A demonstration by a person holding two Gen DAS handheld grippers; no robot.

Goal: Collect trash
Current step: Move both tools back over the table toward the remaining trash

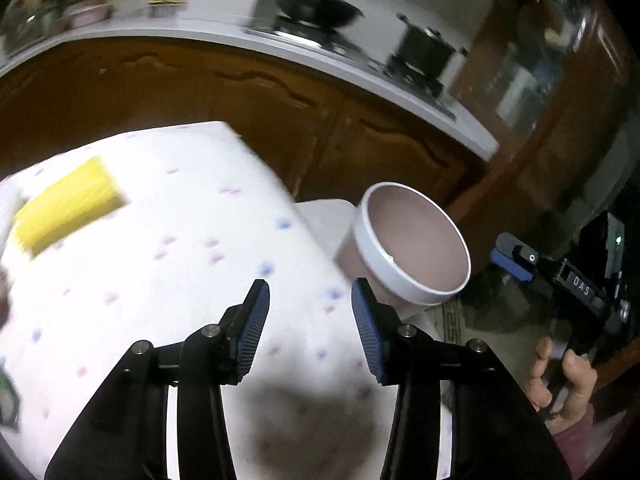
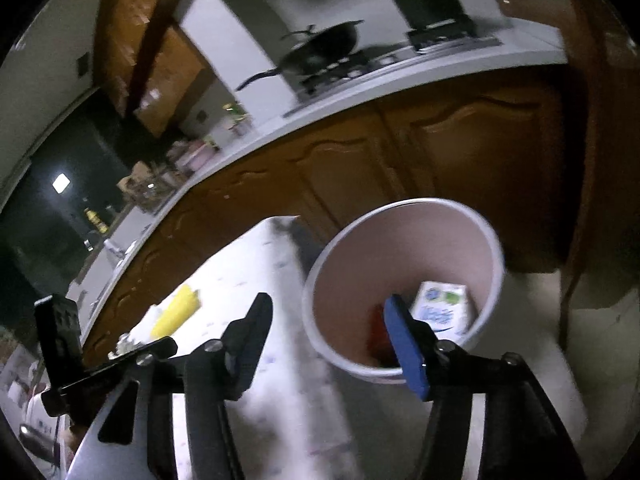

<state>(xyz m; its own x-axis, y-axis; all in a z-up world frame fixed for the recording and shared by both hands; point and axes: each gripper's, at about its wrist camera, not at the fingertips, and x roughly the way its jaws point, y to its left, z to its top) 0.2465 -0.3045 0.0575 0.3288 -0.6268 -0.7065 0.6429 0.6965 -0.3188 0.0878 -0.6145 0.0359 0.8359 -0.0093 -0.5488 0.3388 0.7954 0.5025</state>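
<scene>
Reading "DAS" on the right gripper point(image 1: 516, 258), nothing else legible.

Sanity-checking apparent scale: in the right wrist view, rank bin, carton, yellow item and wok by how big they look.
1. Bin, largest by far, though it is nearest the camera.
2. Carton, lying inside the bin.
3. Wok and yellow item look about alike; the wok is much farther away and blurred, so no ranking between them.

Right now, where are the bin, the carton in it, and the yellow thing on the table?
bin point(image 2: 472, 216), right wrist view, on the far rim.
carton point(image 2: 442, 310), right wrist view, on its printed top face.
yellow thing point(image 1: 66, 206), left wrist view, on the middle of its upper side.
</scene>
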